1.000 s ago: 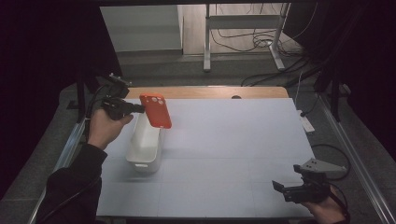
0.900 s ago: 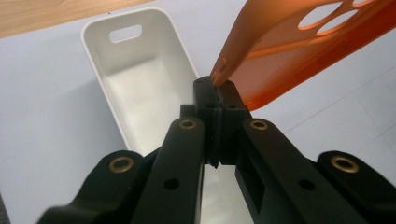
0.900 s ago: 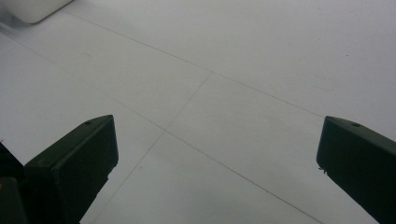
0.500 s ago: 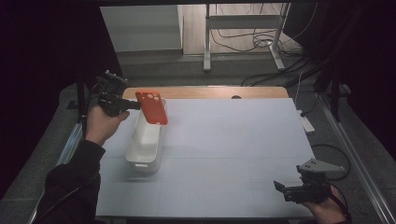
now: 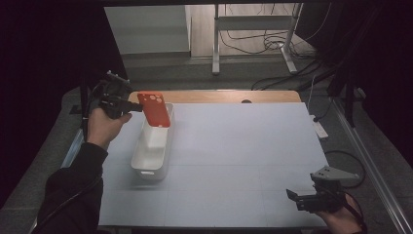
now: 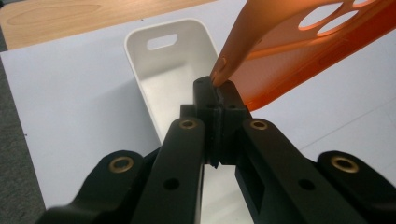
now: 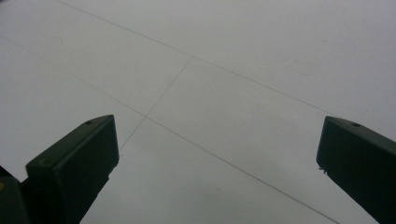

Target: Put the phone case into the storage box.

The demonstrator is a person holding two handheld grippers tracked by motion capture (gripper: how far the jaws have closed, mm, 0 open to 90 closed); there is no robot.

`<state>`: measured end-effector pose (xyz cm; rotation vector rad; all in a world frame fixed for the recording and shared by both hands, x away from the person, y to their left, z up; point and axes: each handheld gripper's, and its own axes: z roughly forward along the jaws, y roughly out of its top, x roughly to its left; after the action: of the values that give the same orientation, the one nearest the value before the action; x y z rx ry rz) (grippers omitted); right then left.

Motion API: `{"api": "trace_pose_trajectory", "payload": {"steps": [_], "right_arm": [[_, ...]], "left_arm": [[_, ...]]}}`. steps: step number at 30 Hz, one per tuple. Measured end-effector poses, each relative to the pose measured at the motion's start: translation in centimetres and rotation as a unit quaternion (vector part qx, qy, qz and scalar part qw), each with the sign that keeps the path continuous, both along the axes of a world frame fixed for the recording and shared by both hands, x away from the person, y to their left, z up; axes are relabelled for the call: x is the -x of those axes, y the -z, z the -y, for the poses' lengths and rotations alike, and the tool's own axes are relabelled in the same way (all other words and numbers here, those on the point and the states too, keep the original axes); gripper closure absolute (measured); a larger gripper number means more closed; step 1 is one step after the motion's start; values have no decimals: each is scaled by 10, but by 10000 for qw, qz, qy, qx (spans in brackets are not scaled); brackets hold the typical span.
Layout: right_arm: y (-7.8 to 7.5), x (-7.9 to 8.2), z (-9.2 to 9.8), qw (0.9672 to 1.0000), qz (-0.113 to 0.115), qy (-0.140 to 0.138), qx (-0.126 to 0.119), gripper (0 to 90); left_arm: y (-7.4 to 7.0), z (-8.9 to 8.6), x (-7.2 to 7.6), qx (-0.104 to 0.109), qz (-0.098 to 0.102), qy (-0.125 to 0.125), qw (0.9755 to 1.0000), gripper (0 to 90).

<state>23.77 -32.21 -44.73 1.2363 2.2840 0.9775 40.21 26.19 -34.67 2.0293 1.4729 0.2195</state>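
Dim room, pale bench [image 5: 234,146]: orange phone case [image 5: 155,109] pinched by one corner in left claw [image 5: 130,106], hanging long-axis-down over far end of white bin [image 5: 152,148], bin's length running toward person; right claw [image 5: 298,199] agape, empty, well apart.

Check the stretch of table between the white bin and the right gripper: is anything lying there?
No: between white bin and right gripper the high view shows bare table.
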Motion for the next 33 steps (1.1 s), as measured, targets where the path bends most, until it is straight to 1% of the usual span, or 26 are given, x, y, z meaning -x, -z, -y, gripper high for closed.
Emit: {"api": "trace_pose_trajectory", "payload": {"steps": [2, 9, 22, 33], "right_arm": [[0, 0, 0, 10000, -11, -46, 21, 0], [1, -1, 0, 10000, -52, -57, 19, 0], [1, -2, -1, 9999, -80, -101, 31, 0], [1, -2, -1, 9999, -91, -100, 15, 0]], "left_arm": [[2, 0, -3, -26, -3, -29, 10000, 889], [7, 0, -12, -93, -15, -104, 9999, 889], [20, -5, -26, -69, -92, -201, 9997, 889], [34, -4, -41, -82, -189, -273, 9994, 889]]}}
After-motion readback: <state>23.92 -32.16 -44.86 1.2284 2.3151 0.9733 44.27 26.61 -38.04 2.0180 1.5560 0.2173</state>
